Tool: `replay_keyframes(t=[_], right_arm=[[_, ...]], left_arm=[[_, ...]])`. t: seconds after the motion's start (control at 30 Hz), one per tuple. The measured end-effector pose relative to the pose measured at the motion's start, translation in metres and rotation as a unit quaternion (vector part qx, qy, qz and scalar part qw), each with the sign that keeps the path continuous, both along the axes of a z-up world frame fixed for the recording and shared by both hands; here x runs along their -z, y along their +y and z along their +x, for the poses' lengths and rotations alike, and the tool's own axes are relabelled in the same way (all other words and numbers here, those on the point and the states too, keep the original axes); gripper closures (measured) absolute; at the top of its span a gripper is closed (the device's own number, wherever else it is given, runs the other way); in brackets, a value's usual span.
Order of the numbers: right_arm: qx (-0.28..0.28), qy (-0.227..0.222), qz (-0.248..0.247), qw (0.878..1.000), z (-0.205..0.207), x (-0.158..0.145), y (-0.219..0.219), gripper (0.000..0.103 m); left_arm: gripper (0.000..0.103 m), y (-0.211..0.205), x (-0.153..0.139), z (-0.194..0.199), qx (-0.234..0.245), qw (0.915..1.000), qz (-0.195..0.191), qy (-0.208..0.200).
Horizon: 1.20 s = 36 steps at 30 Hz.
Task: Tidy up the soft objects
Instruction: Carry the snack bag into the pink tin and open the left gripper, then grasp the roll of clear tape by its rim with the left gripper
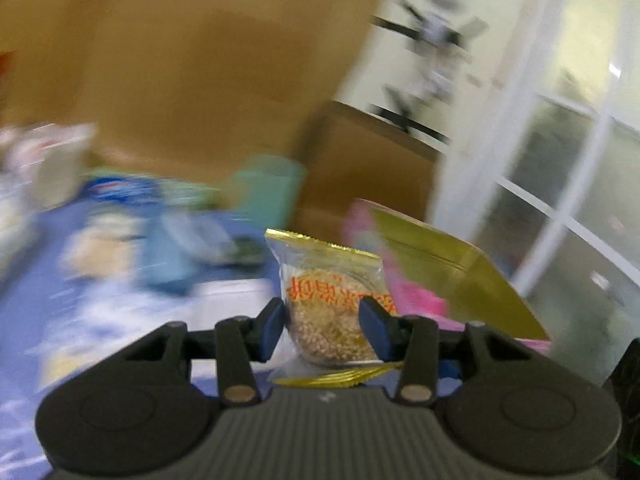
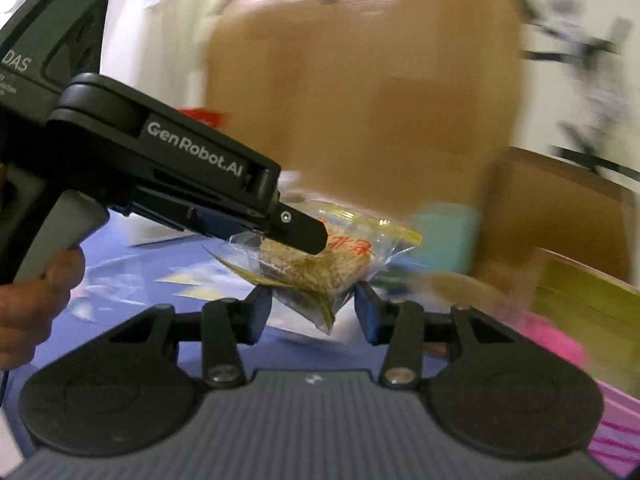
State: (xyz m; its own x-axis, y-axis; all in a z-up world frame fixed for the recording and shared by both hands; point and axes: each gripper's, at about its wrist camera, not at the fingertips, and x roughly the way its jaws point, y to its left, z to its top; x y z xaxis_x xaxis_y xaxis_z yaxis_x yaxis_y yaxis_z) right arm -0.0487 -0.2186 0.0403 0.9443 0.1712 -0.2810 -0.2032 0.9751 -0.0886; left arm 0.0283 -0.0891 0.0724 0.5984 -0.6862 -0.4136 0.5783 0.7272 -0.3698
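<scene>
**Carrying the wrapped cake: keep the pinch on the body, not the film**

Ribbed grey housing fills the 6 o'clock edge of the left wrist view, and just beyond it the left gripper [image 1: 322, 326] has its two blue-padded jaws pinching a clear snack packet [image 1: 334, 304] that holds a round sesame-crusted cake with red lettering. The packet stands upright between the pads, its gold crimped seam at 12 o'clock and the other seam tucked under the fingers at 6 o'clock. It is off the blue patterned cloth [image 1: 28, 280], not resting on anything.

From the right wrist view, the same packet hangs at the tip of the left tool, just ahead of the right gripper [image 2: 314, 310], whose jaws are spread with the packet's lower corner dipping between them, seemingly untouched.

Both backgrounds are smeared, so the tools appear to be mid-transit. A pink box [image 1: 420, 300] with a gold pouch [image 1: 452, 268] leaning in it sits at 3 o'clock and looks like a likely destination, though that is a guess.

To do this well, the grip should sit on the firm cake, since the slick film alone could slide out. Light pressure is enough; a hard squeeze would probably crumble it. If the right tool takes over, it should close on the body before the left lets go.
</scene>
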Motion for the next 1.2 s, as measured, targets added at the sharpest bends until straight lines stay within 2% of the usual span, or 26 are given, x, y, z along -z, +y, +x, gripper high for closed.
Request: replay_keyframes(t=[0.2, 0.27, 0.3, 0.37, 0.4, 0.47, 0.53, 0.63, 0.7, 0.77, 0.83, 0.87, 0.93, 1.0, 1.07, 1.13, 1.2], right_arm=[[0.136, -0.007, 0.039, 0.99, -0.018, 0.0, -0.092, 0.055], [0.178, -0.005, 0.054, 0.982, -0.016, 0.003, -0.119, 0.054], [0.198, 0.0, 0.057, 0.979, -0.014, 0.005, -0.13, 0.053], [0.25, 0.004, 0.058, 0.966, -0.013, 0.012, -0.15, 0.045], [0.269, 0.001, 0.062, 0.961, -0.015, 0.014, -0.157, 0.037], [0.281, -0.005, 0.079, 0.956, -0.02, 0.016, -0.168, 0.034], [0.29, -0.018, 0.087, 0.953, -0.026, 0.018, -0.165, 0.034], [0.277, -0.043, 0.101, 0.955, -0.022, 0.011, -0.159, 0.035], [0.249, -0.063, 0.105, 0.961, -0.019, 0.002, -0.144, 0.039], [0.2, -0.068, 0.101, 0.972, -0.011, -0.007, -0.126, 0.045], [0.133, -0.051, 0.095, 0.985, 0.008, -0.015, -0.106, 0.054], [0.097, -0.037, 0.095, 0.99, 0.021, -0.018, -0.093, 0.056], [0.034, -0.001, 0.103, 0.994, 0.051, -0.023, -0.067, 0.056], [-0.027, 0.042, 0.112, 0.992, 0.09, -0.024, -0.04, 0.056], [-0.048, 0.083, 0.111, 0.989, 0.134, -0.022, -0.011, 0.053], [-0.055, 0.119, 0.104, 0.986, 0.176, -0.017, 0.011, 0.041], [-0.037, 0.142, 0.087, 0.985, 0.211, -0.009, 0.028, 0.035]], left_arm=[[0.055, -0.132, -0.008, 0.002, 0.104, 0.9934, 0.032, -0.037], [0.044, -0.164, -0.004, 0.002, 0.125, 0.9897, 0.047, -0.052], [0.042, -0.178, 0.0, 0.0, 0.127, 0.9885, 0.058, -0.056], [0.043, -0.196, 0.006, 0.0, 0.129, 0.9873, 0.076, -0.053], [0.043, -0.196, 0.008, -0.003, 0.129, 0.9871, 0.078, -0.053], [0.043, -0.189, 0.007, -0.009, 0.133, 0.9864, 0.071, -0.064], [0.042, -0.169, 0.004, -0.016, 0.126, 0.9857, 0.072, -0.085], [0.041, -0.116, 0.001, -0.017, 0.109, 0.9885, 0.053, -0.091], [0.041, -0.077, 0.002, -0.013, 0.075, 0.9917, 0.05, -0.092], [0.04, -0.031, 0.01, -0.005, 0.014, 0.9941, 0.058, -0.091], [0.04, 0.012, 0.02, 0.006, -0.052, 0.993, 0.067, -0.082], [0.04, 0.031, 0.026, 0.011, -0.084, 0.9902, 0.077, -0.08], [0.04, 0.065, 0.037, 0.021, -0.148, 0.9813, 0.097, -0.075], [0.04, 0.093, 0.047, 0.028, -0.187, 0.9759, 0.093, -0.064], [0.04, 0.113, 0.056, 0.033, -0.218, 0.9715, 0.078, -0.05], [0.04, 0.128, 0.065, 0.038, -0.232, 0.9709, 0.051, -0.03], [0.036, 0.136, 0.064, 0.041, -0.233, 0.9718, 0.02, -0.033]])
